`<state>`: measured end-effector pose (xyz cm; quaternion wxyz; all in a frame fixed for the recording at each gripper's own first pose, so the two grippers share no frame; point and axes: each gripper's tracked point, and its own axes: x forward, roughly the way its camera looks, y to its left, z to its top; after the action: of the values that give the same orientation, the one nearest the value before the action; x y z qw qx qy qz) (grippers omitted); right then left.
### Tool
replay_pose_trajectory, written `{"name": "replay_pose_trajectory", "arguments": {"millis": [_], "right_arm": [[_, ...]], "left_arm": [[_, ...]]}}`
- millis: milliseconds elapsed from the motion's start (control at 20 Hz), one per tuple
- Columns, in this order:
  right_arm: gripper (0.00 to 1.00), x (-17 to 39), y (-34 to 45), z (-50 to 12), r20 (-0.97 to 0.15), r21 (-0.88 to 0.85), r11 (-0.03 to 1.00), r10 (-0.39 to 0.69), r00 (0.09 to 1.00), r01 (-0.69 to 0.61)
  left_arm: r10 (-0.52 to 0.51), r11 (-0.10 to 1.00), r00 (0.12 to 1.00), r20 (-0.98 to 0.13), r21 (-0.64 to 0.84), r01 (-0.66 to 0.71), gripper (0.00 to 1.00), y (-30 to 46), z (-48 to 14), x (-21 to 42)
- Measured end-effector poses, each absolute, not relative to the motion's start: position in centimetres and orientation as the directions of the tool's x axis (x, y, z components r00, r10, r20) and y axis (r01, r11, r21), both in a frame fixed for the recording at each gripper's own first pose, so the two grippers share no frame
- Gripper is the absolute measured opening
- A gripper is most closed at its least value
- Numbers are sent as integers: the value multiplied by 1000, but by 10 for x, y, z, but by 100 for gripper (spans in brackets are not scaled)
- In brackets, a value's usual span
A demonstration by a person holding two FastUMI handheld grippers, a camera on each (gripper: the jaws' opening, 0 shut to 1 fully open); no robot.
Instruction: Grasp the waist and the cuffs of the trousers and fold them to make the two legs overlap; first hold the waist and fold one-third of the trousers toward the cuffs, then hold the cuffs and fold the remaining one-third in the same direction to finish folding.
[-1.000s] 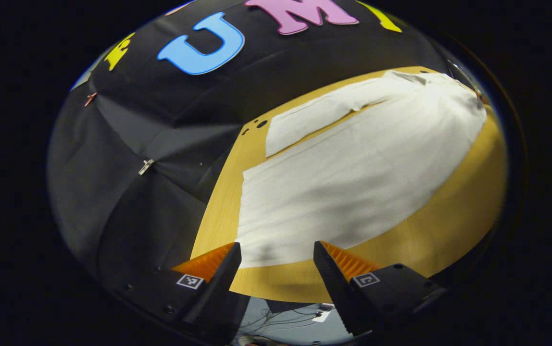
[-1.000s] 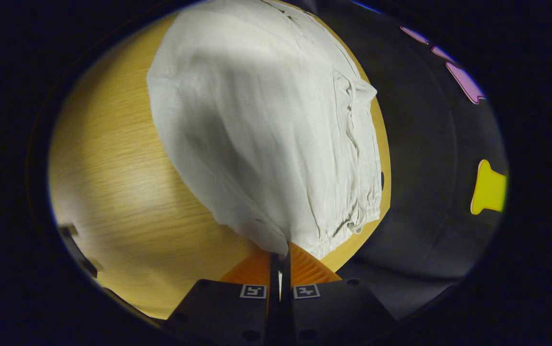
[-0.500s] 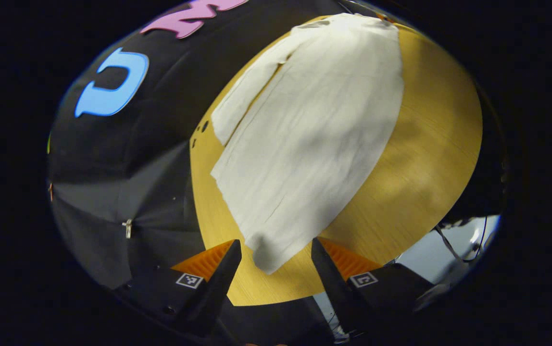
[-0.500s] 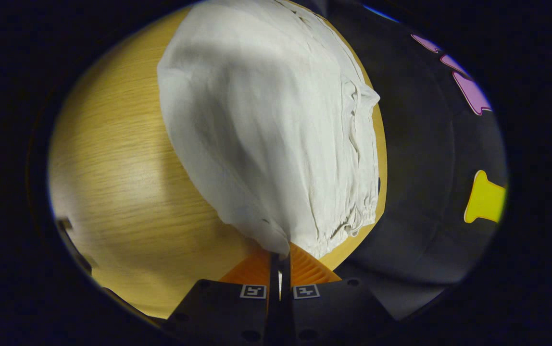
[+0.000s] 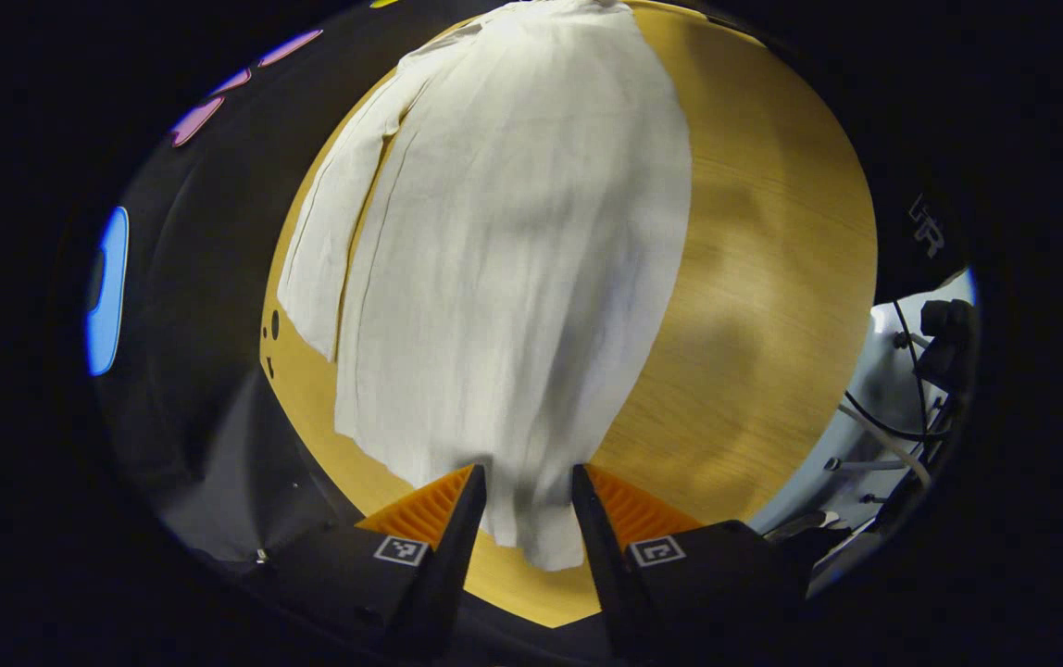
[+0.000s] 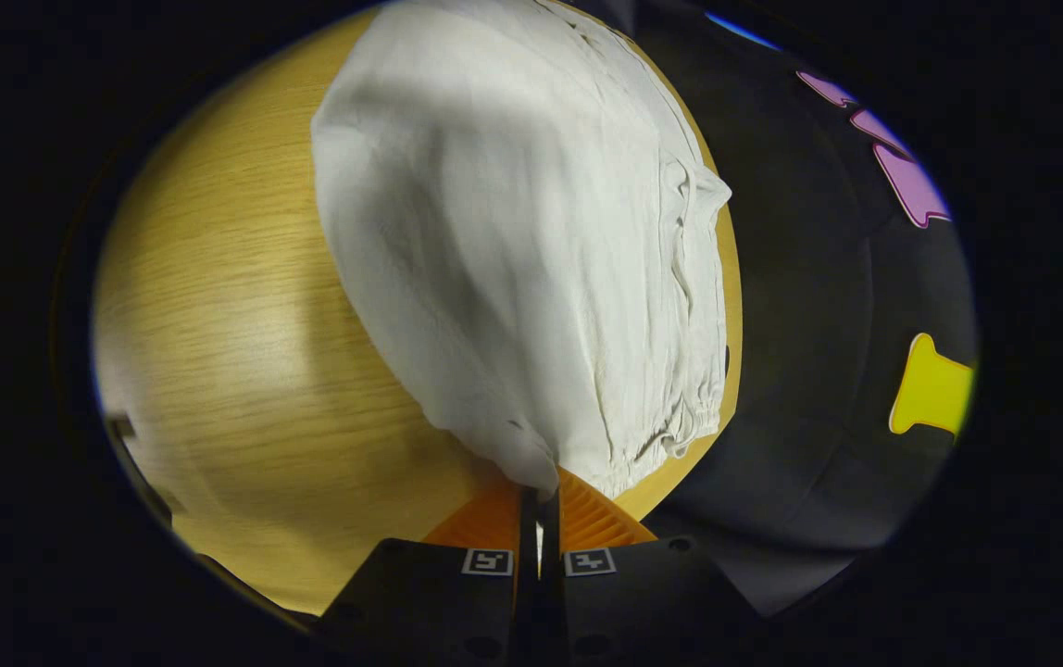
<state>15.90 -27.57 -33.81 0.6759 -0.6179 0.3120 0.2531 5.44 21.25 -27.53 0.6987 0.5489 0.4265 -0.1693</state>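
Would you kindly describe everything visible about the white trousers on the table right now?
The white trousers look like thin, lightly creased woven fabric, spread flat along the light wooden table. The two legs lie side by side with a narrow gap between them. A cuff corner lies between the open fingers of the left gripper. In the right gripper view, the gathered elastic waist is wrinkled, and the right gripper is shut on its near corner.
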Motion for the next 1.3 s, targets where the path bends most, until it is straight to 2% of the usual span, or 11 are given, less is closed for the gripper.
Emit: {"name": "replay_pose_trajectory", "arguments": {"millis": [50, 150, 200, 250, 300, 450, 650, 750, 950, 1100, 1300], "right_arm": [[5, 159, -276, -338, -734, -678, 107, -45, 678, -727], [5, 158, -276, -338, -735, -677, 109, -51, 676, -728], [5, 160, -276, -338, -736, -676, 112, -51, 675, -728], [5, 159, -276, -338, -736, -676, 114, -49, 675, -728], [5, 159, -276, -338, -736, -675, 115, -47, 675, -728], [5, 159, -276, -338, -737, -674, 117, -49, 674, -729], [5, 161, -278, -335, -748, -658, 174, -41, 662, -733], [5, 165, -278, -323, -733, -669, 228, -39, 679, -708], [5, 180, -274, -287, -677, -702, 331, -36, 735, -631], [5, 206, -272, -256, -632, -714, 414, -35, 774, -565], [5, 234, -265, -213, -601, -662, 583, -36, 799, -471]], "left_arm": [[235, 357, 563, -793, 609, 708, 58, 212, -278, 56], [269, 365, 560, -784, 621, 694, 34, 215, -278, 63], [276, 368, 560, -781, 624, 689, 27, 216, -279, 64], [283, 377, 563, -776, 630, 678, 15, 214, -279, 65], [289, 383, 569, -769, 638, 668, 10, 214, -280, 66], [280, 421, 603, -747, 660, 622, 6, 214, -281, 69], [292, 555, 648, -703, 677, 484, 8, 211, -274, 74], [308, 609, 692, -653, 694, 384, 5, 211, -256, 84], [318, 762, 725, -611, 620, 189, 5, 214, -231, 109], [338, 773, 746, -574, 621, 128, 5, 214, -206, 123], [343, 795, 783, -519, 604, 52, 5, 215, -170, 159]]}}
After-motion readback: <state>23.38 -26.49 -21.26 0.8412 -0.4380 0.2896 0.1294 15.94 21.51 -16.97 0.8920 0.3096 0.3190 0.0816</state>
